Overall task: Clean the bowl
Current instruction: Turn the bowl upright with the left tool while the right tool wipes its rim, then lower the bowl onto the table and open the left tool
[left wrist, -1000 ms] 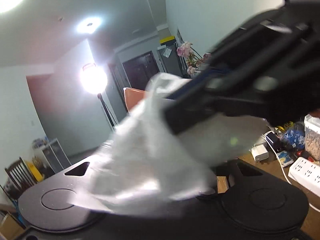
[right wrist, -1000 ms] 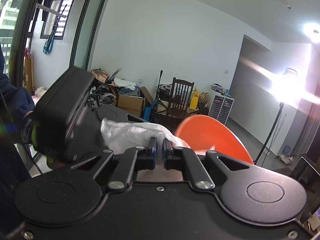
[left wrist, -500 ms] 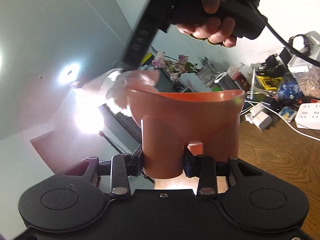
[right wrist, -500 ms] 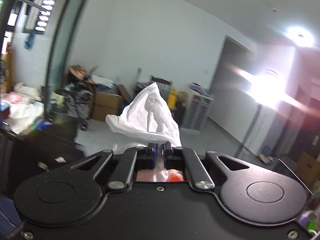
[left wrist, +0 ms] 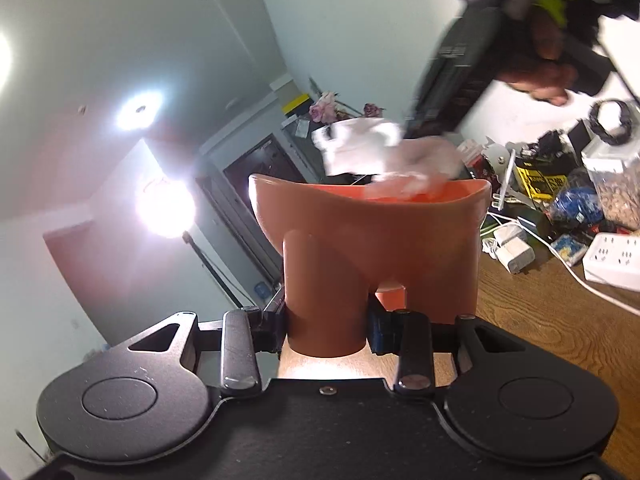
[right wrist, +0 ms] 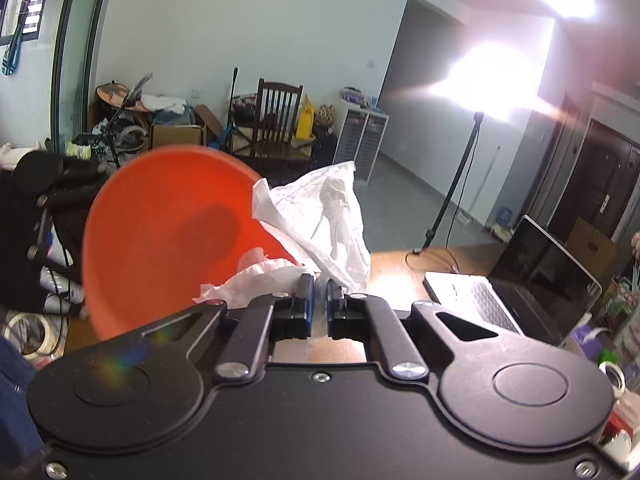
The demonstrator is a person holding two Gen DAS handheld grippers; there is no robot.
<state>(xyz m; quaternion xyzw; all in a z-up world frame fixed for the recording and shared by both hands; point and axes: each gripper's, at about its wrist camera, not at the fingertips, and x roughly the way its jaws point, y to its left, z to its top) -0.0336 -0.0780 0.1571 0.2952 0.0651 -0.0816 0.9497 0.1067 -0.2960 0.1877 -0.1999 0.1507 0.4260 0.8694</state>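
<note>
L gripper [left wrist: 326,330] clamps the foot of the smooth orange plastic bowl [left wrist: 372,240], centre of left wrist frame, held above the wooden table [left wrist: 552,320]. R gripper [right wrist: 318,290], jaws narrow, pinches a crumpled white paper tissue [right wrist: 324,224]. In right wrist frame the bowl opening lies left of the tissue (just beside, touching at rim). Contact w/ the inner wall is blurred; the bowl bottom can't be made out.

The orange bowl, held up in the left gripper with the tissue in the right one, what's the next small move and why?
Probably push the tissue down into the orange bowl and sweep it around the inner wall. The left gripper clamps the bowl's base, and the right gripper pinches the tissue, most of which sits at the rim rather than deep inside.
</note>
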